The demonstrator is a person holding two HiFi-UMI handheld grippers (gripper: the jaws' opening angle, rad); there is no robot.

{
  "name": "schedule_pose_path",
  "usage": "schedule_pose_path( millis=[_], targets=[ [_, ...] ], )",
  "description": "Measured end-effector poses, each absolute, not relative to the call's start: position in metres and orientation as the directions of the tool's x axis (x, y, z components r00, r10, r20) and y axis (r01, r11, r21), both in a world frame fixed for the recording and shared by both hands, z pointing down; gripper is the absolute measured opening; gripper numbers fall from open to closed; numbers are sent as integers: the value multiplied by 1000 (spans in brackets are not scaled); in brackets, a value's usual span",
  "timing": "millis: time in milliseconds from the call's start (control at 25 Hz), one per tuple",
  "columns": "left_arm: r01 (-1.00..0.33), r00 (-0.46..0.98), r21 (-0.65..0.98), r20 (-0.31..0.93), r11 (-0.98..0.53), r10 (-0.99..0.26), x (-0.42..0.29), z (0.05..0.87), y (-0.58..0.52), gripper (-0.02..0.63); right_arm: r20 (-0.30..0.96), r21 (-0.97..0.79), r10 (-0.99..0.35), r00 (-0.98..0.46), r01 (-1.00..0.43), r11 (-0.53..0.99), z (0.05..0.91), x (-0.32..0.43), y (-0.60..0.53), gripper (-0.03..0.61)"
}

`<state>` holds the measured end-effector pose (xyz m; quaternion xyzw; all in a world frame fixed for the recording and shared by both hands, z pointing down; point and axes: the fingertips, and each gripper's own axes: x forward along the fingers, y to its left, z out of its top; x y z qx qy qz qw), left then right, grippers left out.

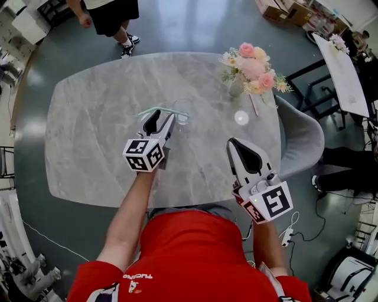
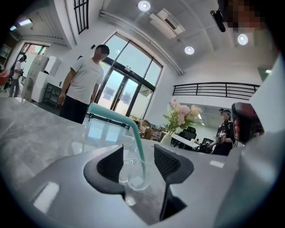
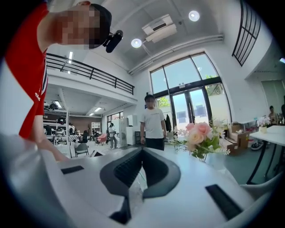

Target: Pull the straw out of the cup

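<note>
A small clear glass cup (image 2: 132, 174) stands on the grey marble table (image 1: 88, 130). A teal bent straw (image 2: 137, 138) rises from the cup and its upper part leans off to the left. My left gripper (image 2: 139, 153) is open, with its jaws low over the table on either side of the cup and the pads clear of the glass. From the head view the left gripper (image 1: 165, 115) sits at the cup (image 1: 182, 114), with the straw (image 1: 155, 109) lying across its tips. My right gripper (image 1: 233, 142) hangs to the right, shut (image 3: 142, 151), with nothing seen in it.
A vase of pink flowers (image 1: 253, 69) stands at the table's far right, with a small white disc (image 1: 241, 117) in front of it. A grey chair (image 1: 302, 140) sits at the right edge. A person (image 1: 111, 16) stands beyond the far side.
</note>
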<state>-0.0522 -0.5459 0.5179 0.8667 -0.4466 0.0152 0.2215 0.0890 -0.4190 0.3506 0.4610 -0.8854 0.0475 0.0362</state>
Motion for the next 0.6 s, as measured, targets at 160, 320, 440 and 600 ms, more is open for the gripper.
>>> schedule_pose_path(
  millis=[160, 320, 440, 600],
  targets=[
    [-769, 612, 377, 205, -516, -763, -44, 516, -561, 195, 128, -56, -828, -546, -837, 544, 357, 96, -419, 0],
    [-771, 617, 365, 224, -522, -755, -38, 520, -569, 173, 140, -58, -836, -531, -847, 529, 360, 99, -417, 0],
    [-778, 615, 342, 238, -528, -752, -38, 522, -570, 72, 142, -59, -839, -525, -851, 522, 361, 101, -417, 0],
    [-776, 621, 304, 218, -552, -753, -35, 512, -566, 35, 142, -61, -843, -519, -854, 516, 362, 102, -416, 0]
  ],
)
